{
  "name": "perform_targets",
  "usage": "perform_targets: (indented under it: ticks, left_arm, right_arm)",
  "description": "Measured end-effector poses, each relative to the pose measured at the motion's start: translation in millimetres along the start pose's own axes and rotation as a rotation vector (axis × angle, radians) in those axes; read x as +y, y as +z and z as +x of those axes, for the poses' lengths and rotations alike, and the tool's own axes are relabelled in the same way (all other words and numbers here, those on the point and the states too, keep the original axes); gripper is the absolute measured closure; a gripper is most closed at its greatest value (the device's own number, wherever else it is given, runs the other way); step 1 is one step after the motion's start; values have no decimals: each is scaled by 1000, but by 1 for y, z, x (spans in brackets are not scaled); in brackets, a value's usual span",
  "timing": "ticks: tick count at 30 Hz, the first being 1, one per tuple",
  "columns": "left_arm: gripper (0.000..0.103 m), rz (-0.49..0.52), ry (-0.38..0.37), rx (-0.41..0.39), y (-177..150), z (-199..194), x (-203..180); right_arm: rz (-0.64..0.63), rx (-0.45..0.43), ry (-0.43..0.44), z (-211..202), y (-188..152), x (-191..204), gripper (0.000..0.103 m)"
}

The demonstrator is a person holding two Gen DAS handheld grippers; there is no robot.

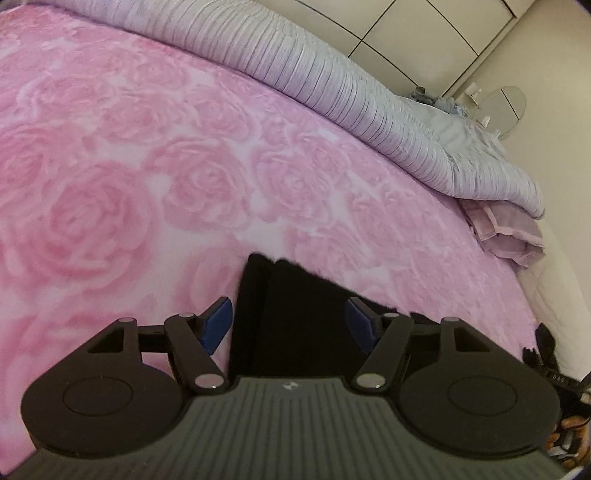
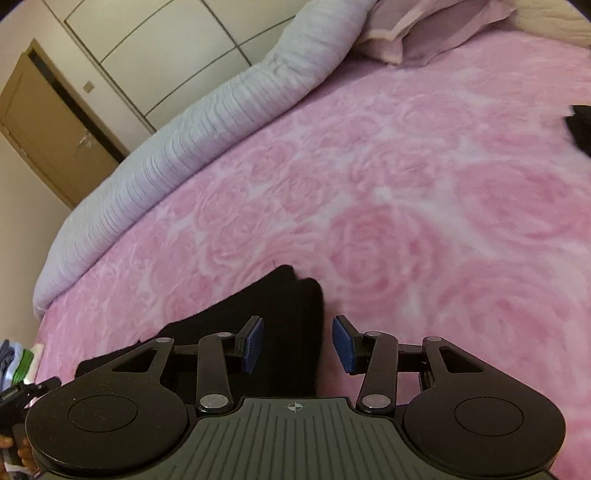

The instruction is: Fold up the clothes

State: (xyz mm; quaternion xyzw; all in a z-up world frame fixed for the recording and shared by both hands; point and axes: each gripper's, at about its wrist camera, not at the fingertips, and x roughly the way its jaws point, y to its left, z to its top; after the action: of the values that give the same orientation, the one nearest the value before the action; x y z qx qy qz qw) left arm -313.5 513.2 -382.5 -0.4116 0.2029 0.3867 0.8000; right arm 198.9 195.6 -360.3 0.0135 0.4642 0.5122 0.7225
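Black garment (image 1: pixel 291 317) lies between the open left claw (image 1: pixel 290 323) fingers.

My left wrist view sits low and close over the bed (image 1: pixel 147 166), looking along its fingers toward the duvet (image 1: pixel 369 96) and wardrobe (image 1: pixel 424 29). My right wrist view is equally near, tilted, facing the same duvet (image 2: pixel 184 147), wardrobe (image 2: pixel 155 48) and a door (image 2: pixel 48 122). Both share the black garment (image 1: pixel 295 314) (image 2: pixel 280 325).

Your gripper bodies hide the near end of the black garment (image 1: pixel 295 325). A dark item (image 2: pixel 581 125) is cut off at the right wrist view's edge.
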Motion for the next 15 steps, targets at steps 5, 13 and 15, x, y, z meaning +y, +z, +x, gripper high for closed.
perform_targets:
  ticks: [5,13,15]
  left_arm:
    - [97,124,-16,0,-4,15,-16]
    - [97,124,-15,-183,-7,-22,-11]
    - [97,124,9,-193,-5,-18,-11]
  right_arm:
    - [-53,26,-43,27,9,14,93]
    - [-203,-115,25,15,16,41,96]
    - [-216,-117,19,22,23,46,96]
